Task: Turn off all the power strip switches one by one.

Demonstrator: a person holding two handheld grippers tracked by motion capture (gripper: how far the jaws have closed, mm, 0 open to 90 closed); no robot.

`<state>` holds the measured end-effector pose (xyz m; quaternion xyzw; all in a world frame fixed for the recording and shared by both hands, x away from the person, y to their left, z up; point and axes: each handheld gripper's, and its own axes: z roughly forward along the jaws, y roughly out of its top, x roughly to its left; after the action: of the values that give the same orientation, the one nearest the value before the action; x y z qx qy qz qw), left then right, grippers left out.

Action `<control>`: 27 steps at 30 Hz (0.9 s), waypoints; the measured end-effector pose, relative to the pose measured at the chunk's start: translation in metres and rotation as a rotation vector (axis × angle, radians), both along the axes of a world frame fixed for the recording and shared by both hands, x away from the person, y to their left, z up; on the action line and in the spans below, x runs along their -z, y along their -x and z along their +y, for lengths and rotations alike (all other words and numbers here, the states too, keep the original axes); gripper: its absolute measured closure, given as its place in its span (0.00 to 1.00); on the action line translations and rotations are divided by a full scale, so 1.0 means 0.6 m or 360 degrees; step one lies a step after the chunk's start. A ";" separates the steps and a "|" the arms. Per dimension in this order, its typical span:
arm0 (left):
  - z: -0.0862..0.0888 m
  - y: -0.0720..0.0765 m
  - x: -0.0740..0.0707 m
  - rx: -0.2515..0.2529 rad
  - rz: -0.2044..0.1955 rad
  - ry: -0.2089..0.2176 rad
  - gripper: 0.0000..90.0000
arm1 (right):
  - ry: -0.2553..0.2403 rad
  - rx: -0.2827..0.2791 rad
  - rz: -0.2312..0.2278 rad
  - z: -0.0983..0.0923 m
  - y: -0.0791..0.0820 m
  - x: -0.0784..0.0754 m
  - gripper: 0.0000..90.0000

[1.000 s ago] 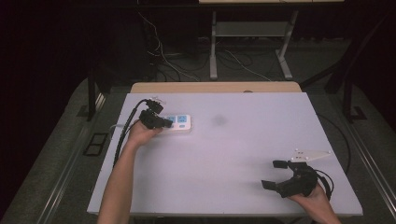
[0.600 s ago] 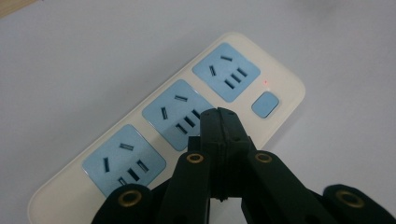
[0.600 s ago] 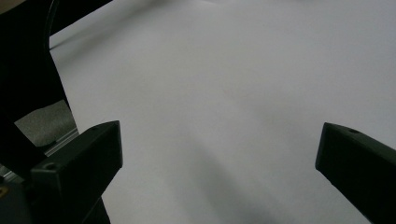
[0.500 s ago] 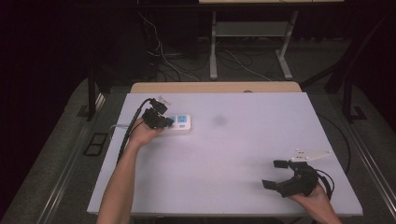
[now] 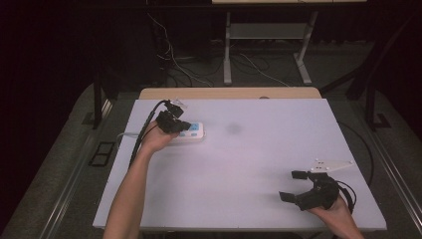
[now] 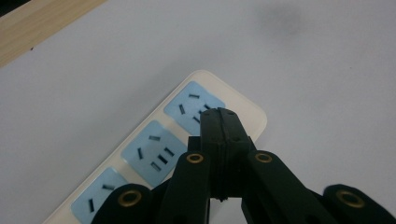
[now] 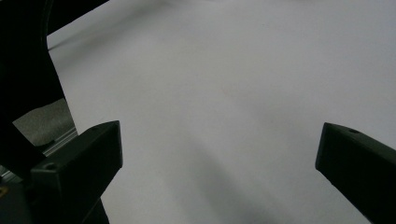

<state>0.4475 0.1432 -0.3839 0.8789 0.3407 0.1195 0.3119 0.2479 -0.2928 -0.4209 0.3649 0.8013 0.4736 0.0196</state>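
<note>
A white power strip with three blue socket panels lies on the far left of the white table. My left gripper hangs just above it, jaws shut with nothing between them. In the left gripper view the closed fingertips sit over the end socket of the power strip; whether they touch it I cannot tell. My right gripper rests low near the table's front right corner, jaws wide open and empty. The right gripper view has the right gripper spread over bare white tabletop.
A wooden strip runs along the table's far edge. A faint grey smudge marks the table right of the power strip. A black cable trails from the left gripper. Metal stand legs and loose cables lie on the floor behind.
My left gripper has risen a little and shifted slightly over the power strip, still shut. The right gripper has stayed where it was.
</note>
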 end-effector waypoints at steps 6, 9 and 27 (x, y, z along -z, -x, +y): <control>-0.017 -0.003 0.001 0.0034 0.0007 0.0007 1.00 | -0.0002 0.0001 -0.0005 -0.001 0.000 0.000 0.00; -0.023 -0.004 0.005 0.0042 0.0010 0.0006 1.00 | -0.0002 0.0001 -0.0004 -0.001 0.001 -0.001 0.00; -0.028 -0.011 0.035 0.0025 0.0063 -0.0017 1.00 | 0.0006 0.0004 -0.0007 -0.002 0.001 -0.001 0.00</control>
<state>0.4543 0.1265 -0.4051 0.8853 0.3393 0.1014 0.3013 0.2472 -0.2941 -0.4203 0.3649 0.8017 0.4729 0.0226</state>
